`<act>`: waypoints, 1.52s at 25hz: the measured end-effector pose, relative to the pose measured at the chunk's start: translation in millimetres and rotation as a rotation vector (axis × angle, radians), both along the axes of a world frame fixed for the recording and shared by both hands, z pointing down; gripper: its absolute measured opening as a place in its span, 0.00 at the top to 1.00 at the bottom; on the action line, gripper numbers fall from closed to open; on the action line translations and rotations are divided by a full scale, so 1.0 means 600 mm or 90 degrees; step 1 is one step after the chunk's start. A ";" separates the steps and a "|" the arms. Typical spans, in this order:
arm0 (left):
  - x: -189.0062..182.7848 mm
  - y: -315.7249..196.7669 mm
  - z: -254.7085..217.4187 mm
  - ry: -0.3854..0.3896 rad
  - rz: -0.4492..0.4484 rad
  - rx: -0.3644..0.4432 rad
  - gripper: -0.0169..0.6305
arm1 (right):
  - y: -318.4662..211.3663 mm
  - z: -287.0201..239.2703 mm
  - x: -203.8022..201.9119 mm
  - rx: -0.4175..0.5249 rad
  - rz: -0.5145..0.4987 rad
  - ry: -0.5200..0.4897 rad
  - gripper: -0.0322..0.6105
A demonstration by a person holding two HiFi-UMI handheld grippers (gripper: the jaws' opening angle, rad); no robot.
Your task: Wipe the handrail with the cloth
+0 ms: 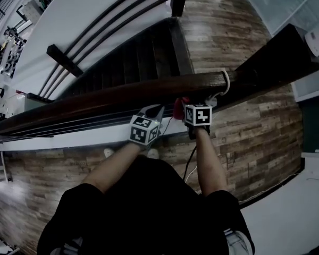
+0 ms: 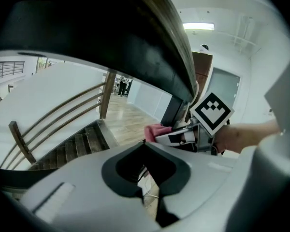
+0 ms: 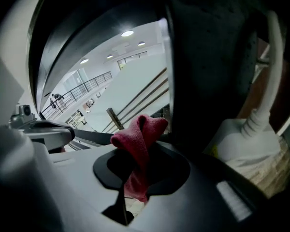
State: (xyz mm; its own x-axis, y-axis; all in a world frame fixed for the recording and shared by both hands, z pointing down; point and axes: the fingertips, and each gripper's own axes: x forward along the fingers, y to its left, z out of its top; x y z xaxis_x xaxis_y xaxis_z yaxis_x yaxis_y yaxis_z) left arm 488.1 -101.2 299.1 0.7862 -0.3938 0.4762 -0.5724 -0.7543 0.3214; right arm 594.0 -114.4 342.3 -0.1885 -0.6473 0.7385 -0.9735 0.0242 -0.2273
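The left gripper (image 1: 153, 111) is held at 6 o'clock of the dark wooden handrail (image 1: 111, 96), with its jaws closed together and nothing between them. Close at its 3 o'clock, the right gripper (image 1: 191, 106) is clamped on a red cloth (image 1: 179, 107). The cloth is bunched up between the jaws just beneath the rail's near edge. Whether it touches the rail cannot be judged. A white cable (image 1: 225, 82) is looped round the rail end at 1 o'clock of the right gripper. Beyond the rail, dark stairs (image 1: 133, 62) run toward 11 o'clock, and a plank floor (image 1: 218, 20) is seen past them.
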 end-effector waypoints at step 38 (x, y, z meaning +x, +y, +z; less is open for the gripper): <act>-0.515 0.008 -0.028 0.078 -0.277 0.043 0.98 | 0.103 -0.073 -0.500 0.192 -0.183 -0.074 0.87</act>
